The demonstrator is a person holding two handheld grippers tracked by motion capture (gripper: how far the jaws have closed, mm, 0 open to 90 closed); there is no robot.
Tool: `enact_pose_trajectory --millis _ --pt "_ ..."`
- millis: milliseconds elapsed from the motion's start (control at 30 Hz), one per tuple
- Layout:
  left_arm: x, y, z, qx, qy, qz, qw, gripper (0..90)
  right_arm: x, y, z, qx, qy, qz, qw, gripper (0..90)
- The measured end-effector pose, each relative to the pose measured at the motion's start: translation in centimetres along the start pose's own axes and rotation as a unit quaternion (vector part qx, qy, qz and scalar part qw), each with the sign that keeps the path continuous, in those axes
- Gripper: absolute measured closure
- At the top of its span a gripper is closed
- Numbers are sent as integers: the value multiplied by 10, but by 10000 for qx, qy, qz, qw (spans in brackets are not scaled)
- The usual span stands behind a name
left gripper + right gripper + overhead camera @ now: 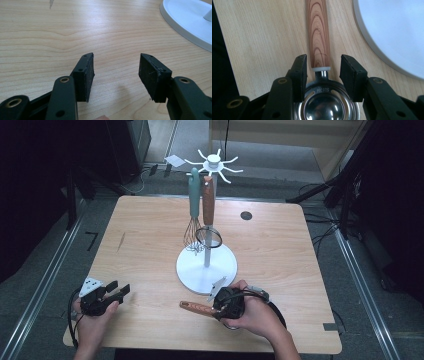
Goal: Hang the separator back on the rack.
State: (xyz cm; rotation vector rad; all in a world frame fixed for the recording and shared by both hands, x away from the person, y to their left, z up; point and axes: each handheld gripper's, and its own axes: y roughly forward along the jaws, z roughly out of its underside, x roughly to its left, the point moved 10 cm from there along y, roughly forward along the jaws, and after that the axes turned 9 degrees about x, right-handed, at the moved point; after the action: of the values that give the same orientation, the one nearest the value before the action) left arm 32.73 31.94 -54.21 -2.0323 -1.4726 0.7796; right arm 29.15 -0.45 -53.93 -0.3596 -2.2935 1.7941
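I find the wooden-handled utensil [318, 32] lying flat on the surface [150, 235], just in front of the white stand [206, 265], its handle pointing to the left in the high view and its steel head under my right gripper [323, 72]. In the right gripper view the jaws straddle the neck where the handle meets the slotted steel bowl, one on each side, but gaps show between the pads and the metal, so I judge the utensil is not gripped: the gripper stands at a middling width around it. No earlier picture lets me say whether this is a release or an approach. The stand carries a whisk with a pale green handle [193, 200] and a small strainer with a wooden handle [208, 202], both hung from hooks at its top [215, 162], so I judge that the utensil on the surface belongs with that set and that its flat lie, handle outward, leaves the neck as the accessible place to take it. My left gripper [116, 72] rests low near the front left corner of the surface, well apart from the stand; its jaws stand partly open with bare wood between them, holding nothing. I judge it is parked there to keep out of the right hand's way.
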Motion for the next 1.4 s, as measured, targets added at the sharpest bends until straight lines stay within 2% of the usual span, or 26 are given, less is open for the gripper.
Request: enact_pose_trajectory --millis 133,233,267,333,467,633,867,900,933,967,1033,1067,1100,1133,1300,1400 --pt "0 0 0 9 -1 -22 10000 463 -1 4 1 248 -32 28 9997 616" --pt "0 0 0 20 -9 -24 10000 463 -1 6 1 280 -111 23 9995 645" --pt "0 0 0 22 -2 -33 10000 463 0 6 1 296 -13 15 9996 650" --pt "0 1 0 26 1 -34 10000 463 -1 7 0 274 -160 26 9995 658" --pt "0 1 0 43 22 -43 10000 462 2 9 -2 371 -226 -61 9990 663" --pt "0 1 0 46 21 -43 10000 455 2 15 0 647 -386 116 9971 668" --pt "0 1 0 50 24 -52 10000 453 3 19 1 722 -298 47 9969 693" --pt "0 1 0 49 24 -53 10000 452 -1 20 -3 580 -564 88 9967 694" --pt "0 1 0 51 24 -60 10000 453 -1 20 -3 571 -616 93 9964 697" --pt "0 1 0 47 22 -67 10000 452 3 18 0 740 -348 81 9966 699" --pt "0 1 0 48 26 -81 10000 451 3 18 0 748 -343 92 9966 705" --pt "0 1 0 46 23 -81 10000 449 0 20 -3 586 -602 120 9964 707" --pt "0 1 0 46 21 -87 9999 446 3 18 1 743 -300 85 9968 709" --pt "1 1 0 44 12 -93 9999 440 3 18 1 746 -252 89 9969 710" --pt "1 1 0 15 -11 -111 9999 422 5 18 0 713 -295 309 9965 713" --pt "1 0 0 14 -15 -117 9999 413 10 18 0 614 -239 220 9976 714"
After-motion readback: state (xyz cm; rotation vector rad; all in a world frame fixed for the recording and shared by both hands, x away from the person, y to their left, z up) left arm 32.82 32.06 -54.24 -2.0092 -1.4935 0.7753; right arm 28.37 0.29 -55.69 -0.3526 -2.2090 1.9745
